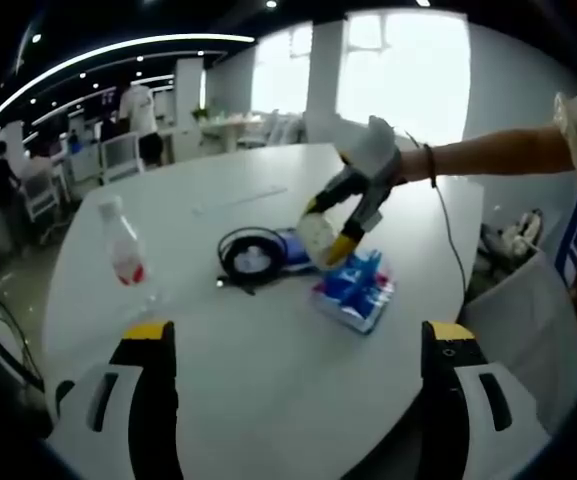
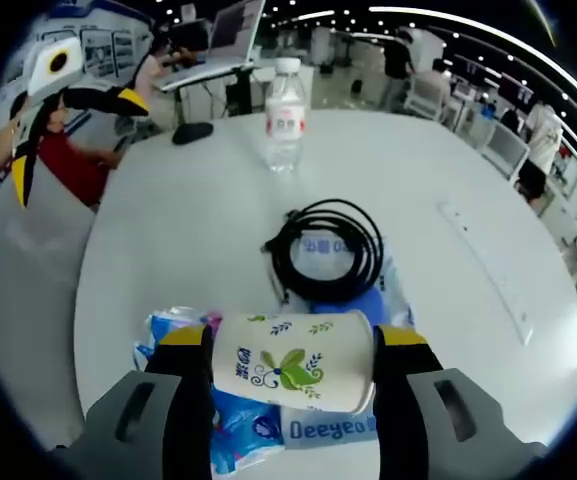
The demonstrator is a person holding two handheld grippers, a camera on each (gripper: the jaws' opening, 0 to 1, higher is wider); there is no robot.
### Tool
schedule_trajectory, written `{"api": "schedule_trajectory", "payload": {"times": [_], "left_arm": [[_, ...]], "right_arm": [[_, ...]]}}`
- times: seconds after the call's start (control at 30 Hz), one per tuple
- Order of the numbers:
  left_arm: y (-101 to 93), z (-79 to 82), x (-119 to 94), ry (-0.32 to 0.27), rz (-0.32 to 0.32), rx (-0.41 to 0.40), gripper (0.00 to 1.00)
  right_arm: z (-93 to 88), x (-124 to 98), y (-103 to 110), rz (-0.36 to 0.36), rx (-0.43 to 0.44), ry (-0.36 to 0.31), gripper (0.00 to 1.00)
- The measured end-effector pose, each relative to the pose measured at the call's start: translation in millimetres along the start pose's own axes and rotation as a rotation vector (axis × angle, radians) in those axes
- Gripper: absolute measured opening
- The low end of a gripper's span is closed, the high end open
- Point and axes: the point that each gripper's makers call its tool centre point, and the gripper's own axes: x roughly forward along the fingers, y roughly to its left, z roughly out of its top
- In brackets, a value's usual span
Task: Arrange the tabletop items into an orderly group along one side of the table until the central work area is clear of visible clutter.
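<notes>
Left gripper view: I am watching a clear plastic water bottle [image 1: 121, 243], a coiled black cable [image 1: 252, 252] and a blue tissue pack [image 1: 356, 288] sitting on the round white table [image 1: 268, 380]. My left gripper [image 1: 298, 375] is gaping wide, empty.

Right gripper view: my right gripper [image 2: 293, 365] is clamping a white paper cup with green leaves [image 2: 293, 362] sideways between its fingers, hovering over the tissue pack, the cable just beyond.
</notes>
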Motion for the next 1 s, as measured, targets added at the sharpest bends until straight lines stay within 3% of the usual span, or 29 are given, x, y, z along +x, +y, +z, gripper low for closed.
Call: {"api": "schedule_trajectory", "payload": {"times": [0.67, 0.7, 1.0], "left_arm": [[2.7, -5.7, -3.8, -0.009, -0.002, -0.037, 0.98], [2.4, -5.8, -3.9, -0.01, -0.003, -0.037, 0.98], [5.9, -6.3, -6.1, -0.01, 0.0, -0.042, 0.98]], "right_arm": [[-22.9, -2.0, 4.5, -0.032, 0.05, 0.047, 0.65], [-20.3, -2.0, 5.6, -0.025, 0.101, 0.025, 0.65], [-6.2, -16.4, 2.5, 0.008, 0.174, -0.073, 0.83]]}}
